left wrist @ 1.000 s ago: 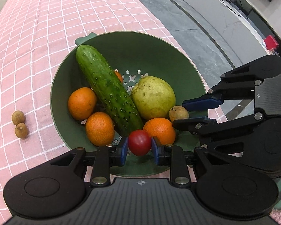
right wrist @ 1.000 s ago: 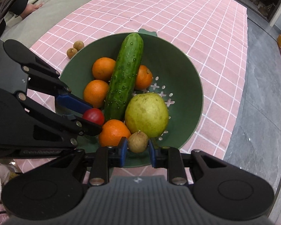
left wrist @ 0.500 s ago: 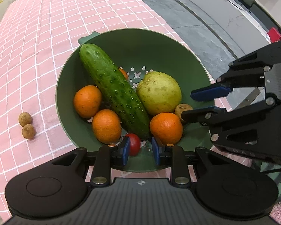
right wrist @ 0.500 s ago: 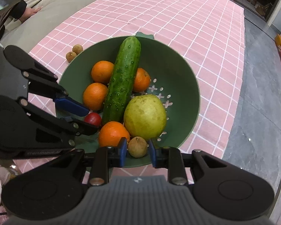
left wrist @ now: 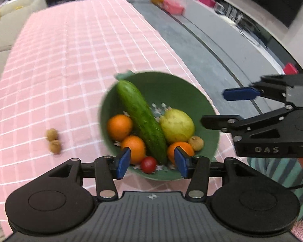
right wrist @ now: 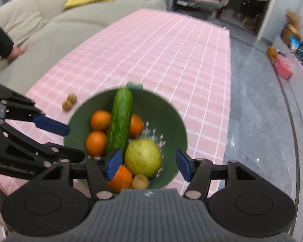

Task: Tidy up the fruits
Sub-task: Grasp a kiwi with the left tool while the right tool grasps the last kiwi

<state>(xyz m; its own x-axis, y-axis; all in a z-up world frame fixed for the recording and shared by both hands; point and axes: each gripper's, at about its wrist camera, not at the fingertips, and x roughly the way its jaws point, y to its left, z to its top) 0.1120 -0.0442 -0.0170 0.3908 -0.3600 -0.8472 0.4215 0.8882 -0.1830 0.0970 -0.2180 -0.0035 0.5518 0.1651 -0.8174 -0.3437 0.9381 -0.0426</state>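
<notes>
Left gripper (left wrist: 152, 163): jaws opening, blue pads clear of everything, nothing clamped. Cherry tomato (left wrist: 148, 164) sits below the gap in the near end of the green colander (left wrist: 204, 109), loose on the perforated floor.

Right gripper (right wrist: 147, 164): jaws also opening, nothing between the pads. Brown longan (right wrist: 140, 182) lies under it at the colander's near rim, touching the orange (right wrist: 120, 178) to its left and just below the pear (right wrist: 143, 157).

Room: colander is close to the tablecloth (left wrist: 70, 60) edge on the right gripper's side; grey floor (right wrist: 262, 121) drops off just beyond. Wide bare cloth ahead of both grippers and to the left gripper's left. Sofa (right wrist: 50, 26) borders the far-left side. The two grippers are near each other, flanking the colander's near rim.

Inside, ahead of the pads: cucumber (left wrist: 141, 121), long, bumpy skin, lying diagonally across the bowl; three more oranges beside it, round and matte. Pear is smooth, yellow-green, lumpy. Colander is smooth plastic, round, tab handle at the far rim.

Two more longans (left wrist: 53, 141), rough and brown, touching each other, sit on the cloth to the left gripper's left, apart from the colander.
</notes>
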